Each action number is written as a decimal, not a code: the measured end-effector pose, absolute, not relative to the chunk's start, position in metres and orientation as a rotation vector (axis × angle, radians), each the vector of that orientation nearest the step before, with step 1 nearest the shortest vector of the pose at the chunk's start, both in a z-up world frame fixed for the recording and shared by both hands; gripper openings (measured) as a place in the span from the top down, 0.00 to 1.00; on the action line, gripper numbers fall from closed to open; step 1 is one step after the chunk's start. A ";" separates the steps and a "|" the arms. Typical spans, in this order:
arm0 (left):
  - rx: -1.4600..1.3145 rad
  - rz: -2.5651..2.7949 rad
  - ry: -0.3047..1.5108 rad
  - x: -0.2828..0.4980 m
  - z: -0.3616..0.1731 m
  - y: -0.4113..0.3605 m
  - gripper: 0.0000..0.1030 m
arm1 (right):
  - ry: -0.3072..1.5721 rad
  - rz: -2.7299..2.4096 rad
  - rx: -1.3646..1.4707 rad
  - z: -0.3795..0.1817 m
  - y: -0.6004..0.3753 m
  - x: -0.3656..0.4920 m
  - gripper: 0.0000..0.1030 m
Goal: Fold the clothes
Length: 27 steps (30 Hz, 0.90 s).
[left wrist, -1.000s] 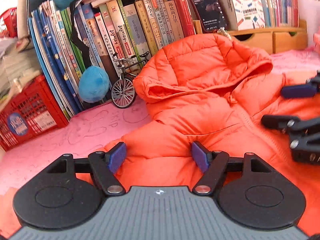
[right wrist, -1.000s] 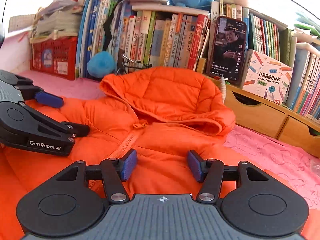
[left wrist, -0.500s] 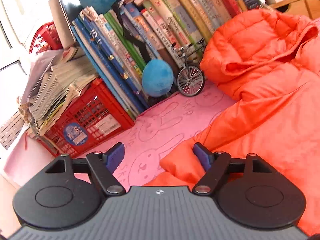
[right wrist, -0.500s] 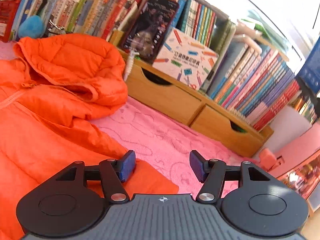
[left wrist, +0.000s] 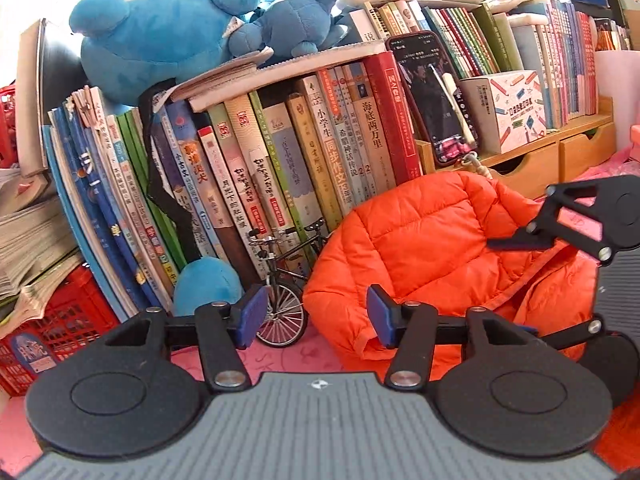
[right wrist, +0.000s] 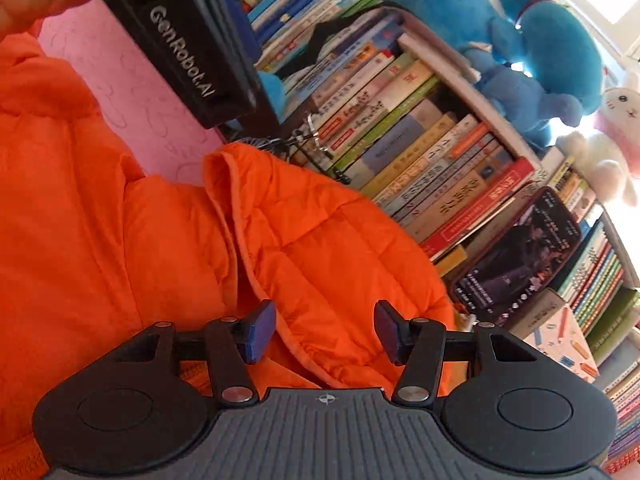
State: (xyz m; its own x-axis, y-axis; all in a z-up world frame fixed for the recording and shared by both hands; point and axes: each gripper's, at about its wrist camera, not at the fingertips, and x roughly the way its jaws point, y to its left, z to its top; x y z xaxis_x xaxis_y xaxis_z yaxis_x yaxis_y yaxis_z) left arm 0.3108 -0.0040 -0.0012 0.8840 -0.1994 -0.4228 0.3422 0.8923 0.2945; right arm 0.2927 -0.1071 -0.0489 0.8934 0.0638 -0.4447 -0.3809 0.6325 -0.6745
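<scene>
An orange puffer jacket (left wrist: pixel 432 240) lies on the pink cloth (left wrist: pixel 288 356), its hood toward the books. My left gripper (left wrist: pixel 314 314) is open, low at the hood's left edge, nothing between its blue pads. The right gripper's body (left wrist: pixel 592 216) shows at the right of the left wrist view, over the jacket. In the right wrist view the jacket (right wrist: pixel 100 220) fills the left and middle, and my right gripper (right wrist: pixel 325 332) is open just above the hood's rim (right wrist: pixel 304 248). The left gripper's body (right wrist: pixel 180 48) crosses the upper left there.
A row of books (left wrist: pixel 280 160) stands right behind the hood, with a small model bicycle (left wrist: pixel 284 292) and a blue plush ball (left wrist: pixel 206 286) at its foot. A phone (left wrist: pixel 434 92), a wooden drawer unit (left wrist: pixel 540 156), a red crate (left wrist: pixel 52 320) and blue plush toys (left wrist: pixel 168 36) surround it.
Both grippers swung out to the jacket's sides half a second ago and have come back in to the hood. Both stayed open and empty.
</scene>
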 end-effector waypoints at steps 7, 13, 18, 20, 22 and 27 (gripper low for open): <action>0.506 -0.388 0.403 0.316 -0.024 -0.021 0.48 | 0.395 0.274 -0.928 -0.056 -0.104 0.303 0.80; 0.613 -0.473 0.368 0.311 -0.032 -0.035 0.48 | 0.265 0.238 -0.918 -0.054 -0.113 0.294 0.91; 0.776 -0.467 0.270 0.306 -0.041 -0.056 0.67 | 0.148 0.247 -0.963 -0.047 -0.116 0.281 0.91; 0.772 -0.440 0.282 0.315 -0.040 -0.063 0.96 | 0.137 0.256 -0.987 -0.048 -0.115 0.279 0.91; 0.746 -0.410 0.298 0.324 -0.038 -0.069 0.96 | 0.133 0.264 -1.004 -0.050 -0.113 0.280 0.89; 0.795 -0.287 0.295 0.328 -0.048 -0.072 0.95 | 0.218 0.187 -0.974 -0.058 -0.109 0.302 0.93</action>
